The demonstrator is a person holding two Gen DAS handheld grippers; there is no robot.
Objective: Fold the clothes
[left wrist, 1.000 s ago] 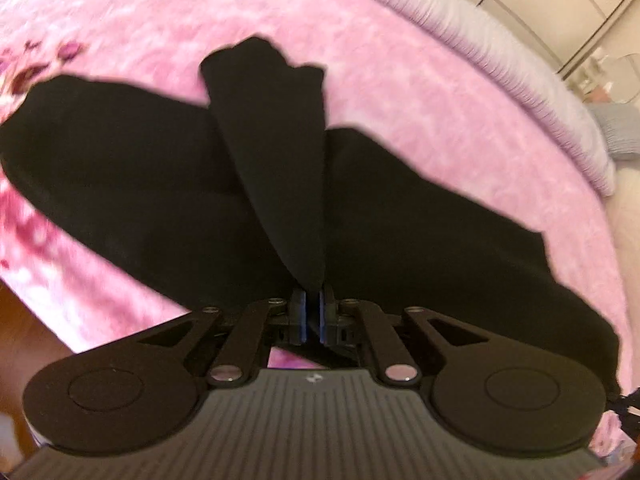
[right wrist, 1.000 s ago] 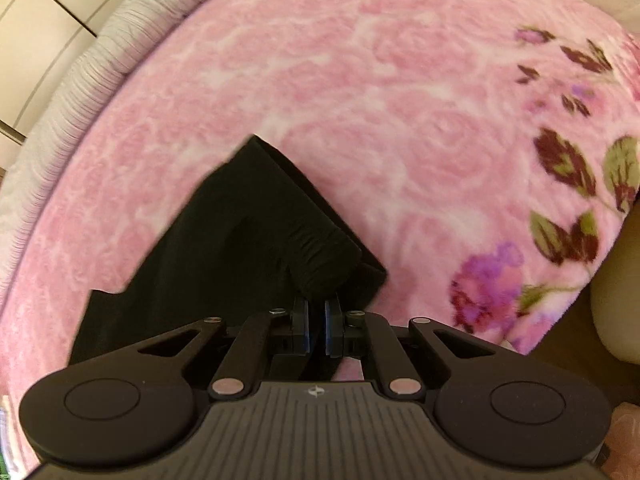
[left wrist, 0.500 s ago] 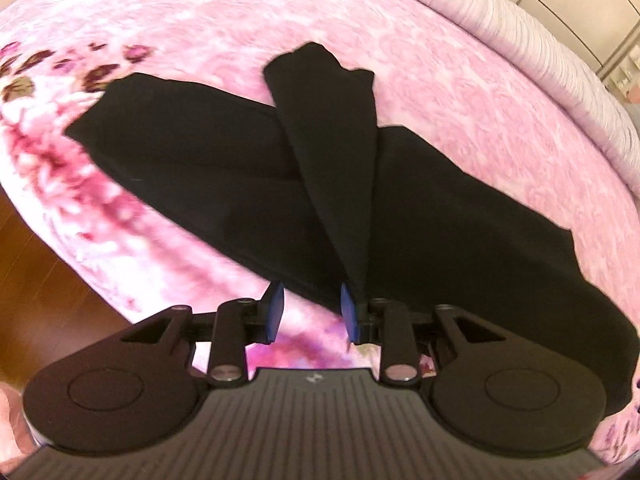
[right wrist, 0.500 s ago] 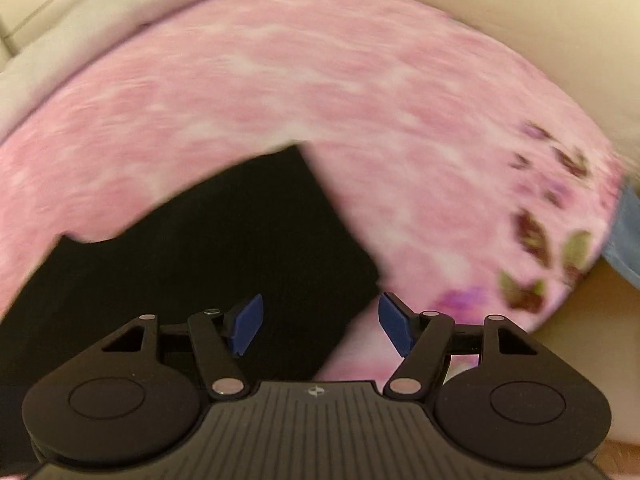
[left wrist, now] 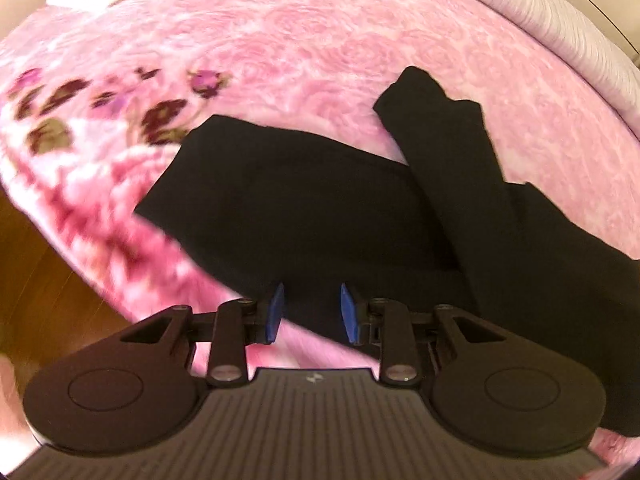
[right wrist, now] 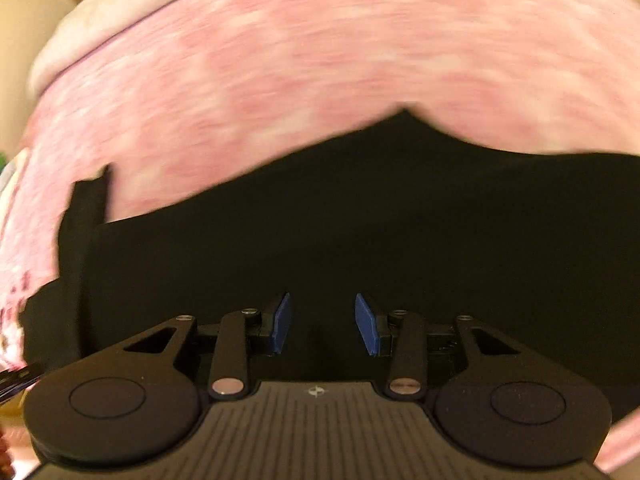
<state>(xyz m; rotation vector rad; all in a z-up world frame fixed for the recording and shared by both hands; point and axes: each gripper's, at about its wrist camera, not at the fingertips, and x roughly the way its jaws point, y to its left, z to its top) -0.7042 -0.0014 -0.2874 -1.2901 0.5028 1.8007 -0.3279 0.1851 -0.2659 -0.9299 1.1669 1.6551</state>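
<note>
A black garment lies flat on a pink floral blanket. One sleeve is folded across its body and points to the far side. My left gripper is open and empty, just above the garment's near edge. In the right wrist view the same garment fills the lower half, blurred by motion. My right gripper is open and empty above the black cloth.
The blanket covers a bed with a lilac ribbed cover along its far right side. A brown wooden floor shows beyond the bed's left edge. A pale wall shows behind the bed in the right wrist view.
Both grippers were shut on the cloth a second ago; both have opened and let go. The left gripper has swung left along the near edge. The right view has swept over the garment.
</note>
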